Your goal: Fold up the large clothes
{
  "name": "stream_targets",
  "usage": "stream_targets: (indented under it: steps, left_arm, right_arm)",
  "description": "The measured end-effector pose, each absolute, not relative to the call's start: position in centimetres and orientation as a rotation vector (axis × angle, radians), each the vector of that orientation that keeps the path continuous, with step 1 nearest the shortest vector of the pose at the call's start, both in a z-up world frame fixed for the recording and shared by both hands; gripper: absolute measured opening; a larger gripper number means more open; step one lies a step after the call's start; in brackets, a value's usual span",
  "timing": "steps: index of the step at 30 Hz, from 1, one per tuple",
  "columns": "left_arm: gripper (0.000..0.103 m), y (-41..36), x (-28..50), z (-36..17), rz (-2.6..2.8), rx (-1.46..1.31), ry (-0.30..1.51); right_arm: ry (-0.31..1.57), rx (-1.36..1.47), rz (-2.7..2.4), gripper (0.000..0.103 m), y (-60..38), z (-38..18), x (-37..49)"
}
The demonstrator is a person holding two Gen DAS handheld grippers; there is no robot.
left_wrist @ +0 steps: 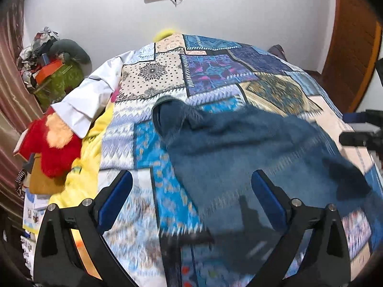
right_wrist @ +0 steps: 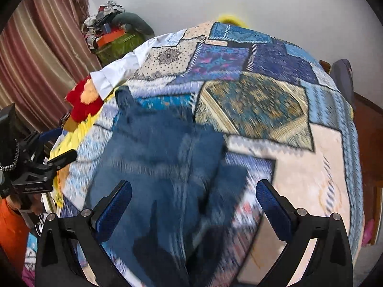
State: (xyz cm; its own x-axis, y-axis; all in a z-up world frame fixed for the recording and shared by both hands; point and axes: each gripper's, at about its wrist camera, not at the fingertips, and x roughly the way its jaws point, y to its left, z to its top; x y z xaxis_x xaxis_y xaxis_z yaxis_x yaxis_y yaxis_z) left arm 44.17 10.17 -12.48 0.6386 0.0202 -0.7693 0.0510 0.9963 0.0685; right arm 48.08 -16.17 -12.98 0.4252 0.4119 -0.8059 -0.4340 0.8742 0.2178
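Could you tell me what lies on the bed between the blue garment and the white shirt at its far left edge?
Only bare patchwork bedspread separates the blue garment from the white shirt; nothing else lies there, as the left wrist view shows.

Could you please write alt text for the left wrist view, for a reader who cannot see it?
A crumpled dark blue knitted garment lies on a bed covered by a blue and beige patchwork bedspread, with the open left gripper hovering over it, holding nothing. A white shirt and red plush toy sit at the bed's left edge; the picture is motion-blurred.
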Motion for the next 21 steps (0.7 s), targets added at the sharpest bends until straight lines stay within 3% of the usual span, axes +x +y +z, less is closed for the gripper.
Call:
stream_targets:
  steps: [13, 17, 21]
  left_arm:
    - [0.102, 12.0, 56.9, -21.9, 0.021, -0.054, 1.069]
    - [0.102, 13.3, 55.9, -20.6, 0.02, -0.087, 1.02]
    - [0.1, 15.2, 55.1, -18.4, 0.229, 0.056, 0.964]
  right_arm:
    - [1.24, 0.06, 0.551, 0.103, -15.3, -21.7, 56.9]
    - [1.237, 0.113, 0.551, 0.103, -16.8, -21.4, 56.3]
    - [1.185, 0.044, 0.527, 0.103, -17.6, -19.7, 54.9]
